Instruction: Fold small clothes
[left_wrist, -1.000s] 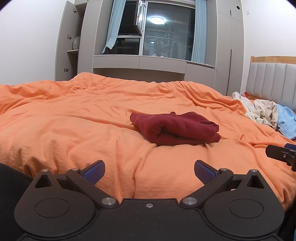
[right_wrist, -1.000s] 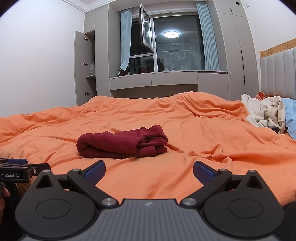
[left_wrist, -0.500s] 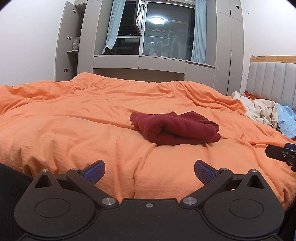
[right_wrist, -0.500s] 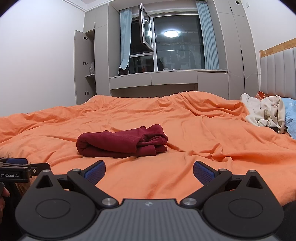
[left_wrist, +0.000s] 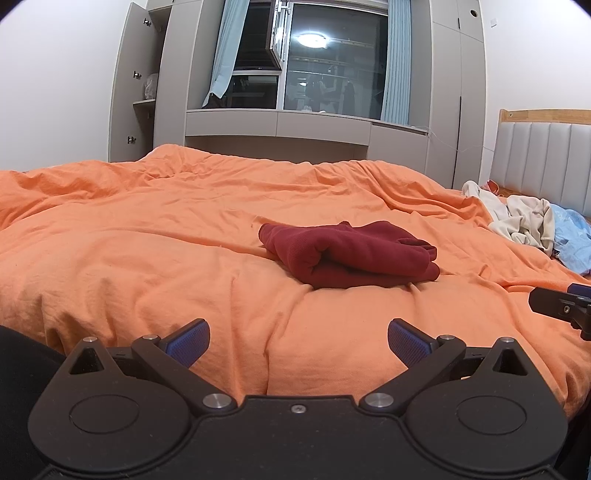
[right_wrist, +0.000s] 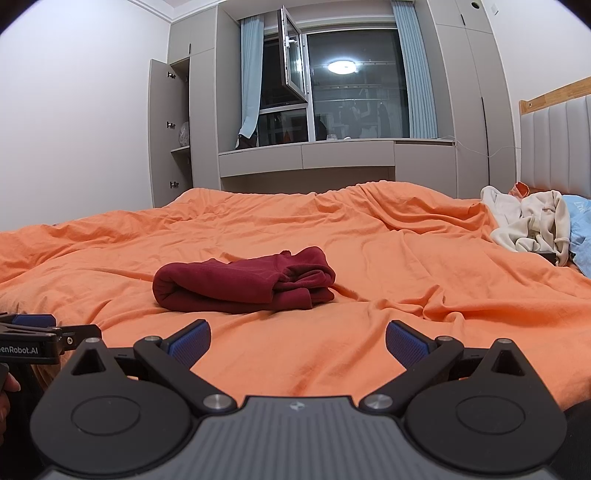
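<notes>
A dark red garment (left_wrist: 347, 254) lies folded in a compact bundle on the orange duvet (left_wrist: 147, 258); it also shows in the right wrist view (right_wrist: 247, 282). My left gripper (left_wrist: 298, 341) is open and empty, held back near the bed's front edge, short of the garment. My right gripper (right_wrist: 297, 341) is open and empty too, also short of the garment. Each gripper shows at the edge of the other's view, the right one (left_wrist: 561, 304) and the left one (right_wrist: 37, 338).
A heap of cream clothes (left_wrist: 517, 218) and a light blue cloth (left_wrist: 572, 240) lie at the far right by the padded headboard (left_wrist: 543, 162). Grey cabinets and a window (left_wrist: 317, 62) stand behind the bed.
</notes>
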